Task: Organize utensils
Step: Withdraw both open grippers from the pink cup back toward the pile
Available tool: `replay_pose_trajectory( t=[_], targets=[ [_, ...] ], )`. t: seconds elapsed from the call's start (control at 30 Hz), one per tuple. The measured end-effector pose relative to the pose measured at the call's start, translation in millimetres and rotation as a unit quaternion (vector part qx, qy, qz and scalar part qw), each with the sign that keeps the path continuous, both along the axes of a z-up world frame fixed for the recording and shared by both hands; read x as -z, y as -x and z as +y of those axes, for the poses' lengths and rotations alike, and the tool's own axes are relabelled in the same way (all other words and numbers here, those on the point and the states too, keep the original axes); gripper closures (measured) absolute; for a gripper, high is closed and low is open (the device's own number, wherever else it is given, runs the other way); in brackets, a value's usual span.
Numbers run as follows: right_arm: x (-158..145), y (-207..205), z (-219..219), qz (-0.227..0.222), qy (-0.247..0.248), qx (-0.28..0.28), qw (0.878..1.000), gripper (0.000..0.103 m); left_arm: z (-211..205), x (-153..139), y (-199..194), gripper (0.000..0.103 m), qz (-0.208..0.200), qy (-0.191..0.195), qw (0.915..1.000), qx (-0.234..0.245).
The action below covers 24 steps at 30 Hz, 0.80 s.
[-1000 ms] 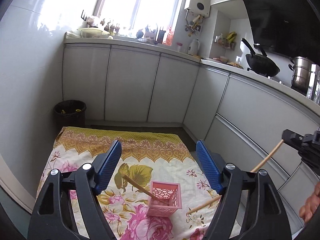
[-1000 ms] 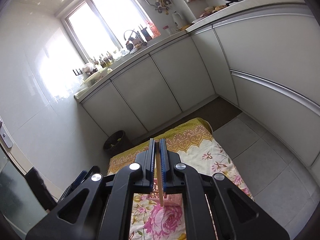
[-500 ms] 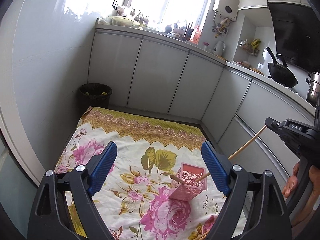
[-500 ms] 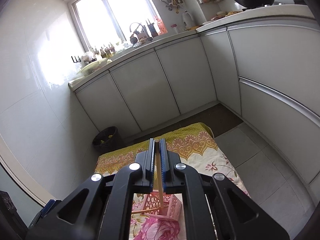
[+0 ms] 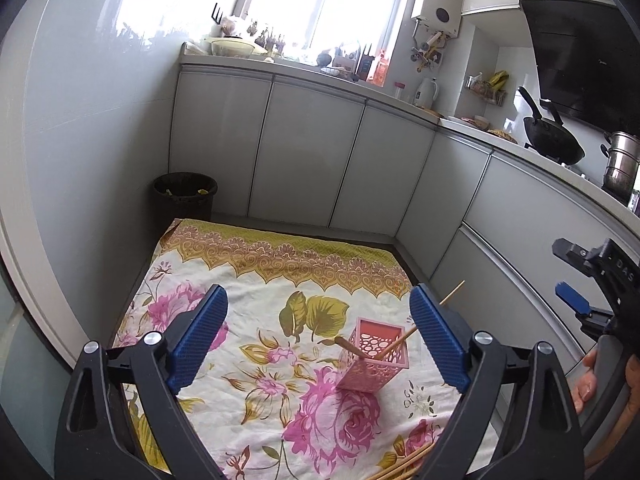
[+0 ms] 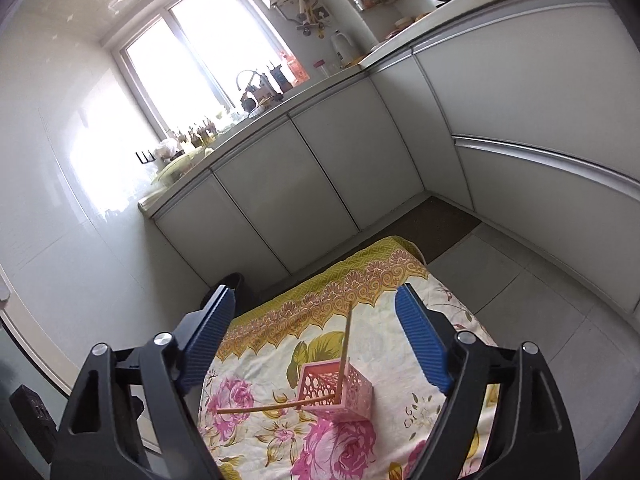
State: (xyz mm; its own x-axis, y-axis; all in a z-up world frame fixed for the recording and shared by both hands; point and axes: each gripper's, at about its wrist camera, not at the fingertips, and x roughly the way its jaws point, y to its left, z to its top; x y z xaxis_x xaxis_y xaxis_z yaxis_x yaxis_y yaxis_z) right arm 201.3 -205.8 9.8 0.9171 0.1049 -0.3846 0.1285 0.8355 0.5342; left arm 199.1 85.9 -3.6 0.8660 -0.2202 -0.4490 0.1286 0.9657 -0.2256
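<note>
a pink perforated holder [image 5: 374,354] stands on a floral cloth [image 5: 260,320] spread over a kitchen floor, with 2 wooden chopsticks [image 6: 343,354] leaning inside it and more chopsticks [image 5: 404,465] lying loose on the cloth's near edge. the left gripper [image 5: 318,336] and right gripper [image 6: 316,338] hang above, both with jaws opening wide and gripping nothing.

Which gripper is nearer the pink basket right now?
Right, as far as the views show. The right gripper hangs just above the pink basket, jaws opening; the left gripper sits farther back, jaws opening.
</note>
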Motion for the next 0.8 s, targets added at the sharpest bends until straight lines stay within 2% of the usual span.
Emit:
replay_pose_trajectory(
  t=[0.17, 0.33, 0.43, 0.5, 0.63, 0.73, 0.8],
  targets=[
    [32, 56, -13, 0.034, 0.000, 0.025, 0.999, 0.019, -15, 6, 14, 0.008, -0.002, -0.032, 0.9992, 0.024],
    [69, 106, -29, 0.085, -0.025, 0.057, 0.994, 0.019, -35, 14, 39, 0.007, -0.009, -0.040, 0.9978, 0.053],
    [81, 128, -39, 0.111, -0.040, 0.069, 0.991, 0.019, -52, 28, 51, 0.007, 0.014, -0.041, 0.9945, 0.095],
    [84, 142, -45, 0.116, -0.039, 0.078, 0.989, 0.019, -71, 34, 54, 0.007, 0.040, -0.076, 0.9863, 0.141],
    [84, 166, -53, 0.101, -0.030, 0.101, 0.989, 0.019, -108, 48, 65, 0.007, 0.096, -0.147, 0.9574, 0.229],
    [88, 171, -57, 0.106, -0.035, 0.094, 0.989, 0.019, -129, 63, 69, 0.007, 0.118, -0.211, 0.9385, 0.246],
    [93, 169, -56, 0.116, -0.033, 0.082, 0.989, 0.018, -136, 74, 70, 0.007, 0.130, -0.234, 0.9288, 0.256]
  ],
)
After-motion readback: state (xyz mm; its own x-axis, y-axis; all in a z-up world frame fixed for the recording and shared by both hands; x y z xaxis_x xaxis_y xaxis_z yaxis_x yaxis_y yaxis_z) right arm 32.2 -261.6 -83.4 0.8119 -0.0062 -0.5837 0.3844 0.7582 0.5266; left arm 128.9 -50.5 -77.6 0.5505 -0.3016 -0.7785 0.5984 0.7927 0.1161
